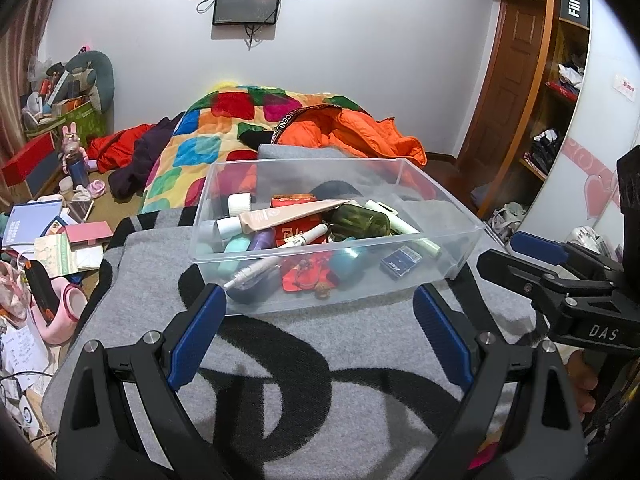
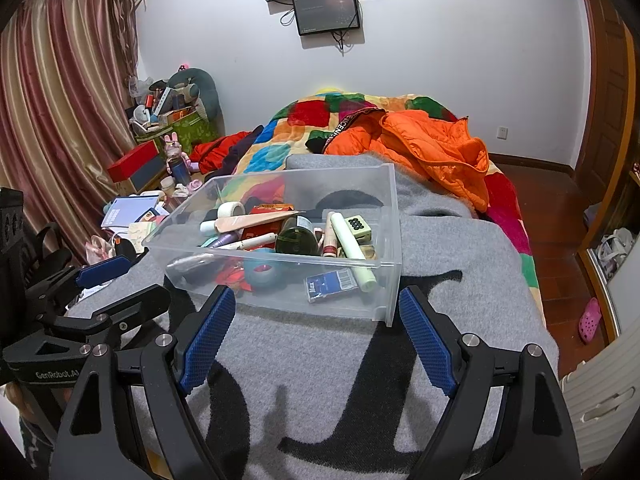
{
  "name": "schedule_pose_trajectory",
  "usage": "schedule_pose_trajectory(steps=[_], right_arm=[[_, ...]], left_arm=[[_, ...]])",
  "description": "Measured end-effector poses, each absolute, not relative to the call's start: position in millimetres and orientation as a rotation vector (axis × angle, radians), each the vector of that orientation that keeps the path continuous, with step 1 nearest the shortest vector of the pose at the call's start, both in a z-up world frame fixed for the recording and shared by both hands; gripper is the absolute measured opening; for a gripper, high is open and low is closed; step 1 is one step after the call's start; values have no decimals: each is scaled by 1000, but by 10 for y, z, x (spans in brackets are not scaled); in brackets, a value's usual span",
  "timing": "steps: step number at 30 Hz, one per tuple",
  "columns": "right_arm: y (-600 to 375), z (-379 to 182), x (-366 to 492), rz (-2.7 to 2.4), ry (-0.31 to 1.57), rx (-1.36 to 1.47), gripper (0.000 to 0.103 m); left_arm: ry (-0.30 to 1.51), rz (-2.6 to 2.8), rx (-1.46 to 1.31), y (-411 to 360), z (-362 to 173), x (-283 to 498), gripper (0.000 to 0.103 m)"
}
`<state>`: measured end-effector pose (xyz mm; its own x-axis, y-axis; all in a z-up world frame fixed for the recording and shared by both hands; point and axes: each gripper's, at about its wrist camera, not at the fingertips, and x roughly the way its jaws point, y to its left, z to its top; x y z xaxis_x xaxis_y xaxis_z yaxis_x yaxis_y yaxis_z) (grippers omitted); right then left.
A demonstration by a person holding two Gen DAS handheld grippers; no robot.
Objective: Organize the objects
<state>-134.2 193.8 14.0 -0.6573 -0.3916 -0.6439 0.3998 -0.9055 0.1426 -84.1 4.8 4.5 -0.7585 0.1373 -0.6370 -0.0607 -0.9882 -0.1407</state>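
Nearest the cameras, both grippers hung over a grey blanket (image 2: 460,264) with big black letters, spread across the bed. The left gripper (image 1: 320,300) had its blue-padded fingers (image 1: 196,344) spread wide with nothing between them; the right gripper (image 2: 316,308) was likewise wide open and empty. Each showed at the edge of the other's view, side by side and apart.

Just beyond the fingertips sat a clear bin (image 1: 460,216) on the blanket, not touched by either gripper. It held a jumble: a beige tube (image 1: 288,214) lying across the top, a dark green bottle (image 1: 360,220) on its side, a white pen (image 1: 256,272) pointing at the near left corner, a blue card pack (image 1: 400,262) flat on the bottom near the right, a pale green tube (image 2: 354,248), a teal tape roll (image 2: 262,272), and red packets (image 1: 308,276) underneath (labels too small to read).

Behind the bin lay an orange jacket (image 2: 432,148) crumpled over a patchwork quilt (image 2: 280,148) of bright squares. Left of the bed the floor was crowded with papers, a notebook (image 2: 132,210), a red box (image 2: 134,166) and a pink bunny bottle (image 2: 176,160), with a heaped carton against the wall. Striped pink curtains (image 2: 60,120) hung at the far left. On the white back wall were mounted two dark screens (image 2: 326,12), cables dangling below. To the right stood a wooden door (image 1: 508,72), shelves, and a pink clog (image 2: 590,320) on the red-brown floor.
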Motion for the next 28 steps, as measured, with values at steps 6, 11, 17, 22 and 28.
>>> schedule_pose_trajectory(steps=[6,11,17,22,28], right_arm=[[1938,139,-1342,-2519,15,977,82],[1936,130,-1335,-2518,12,981,82],[1935,126,-1313,-2518,6,984,82],[1937,123,-1317,-2518,7,986,82],[1936,122,-1317,-2517,7,985,82]], left_arm=[[-171,2848,-1023,58,58,-825,96],[-163,2856,-1024,63,62,-819,96],[-172,2850,-1033,52,51,-816,96],[-160,2847,-1027,73,49,-810,96],[-169,2839,-1012,74,68,-789,96]])
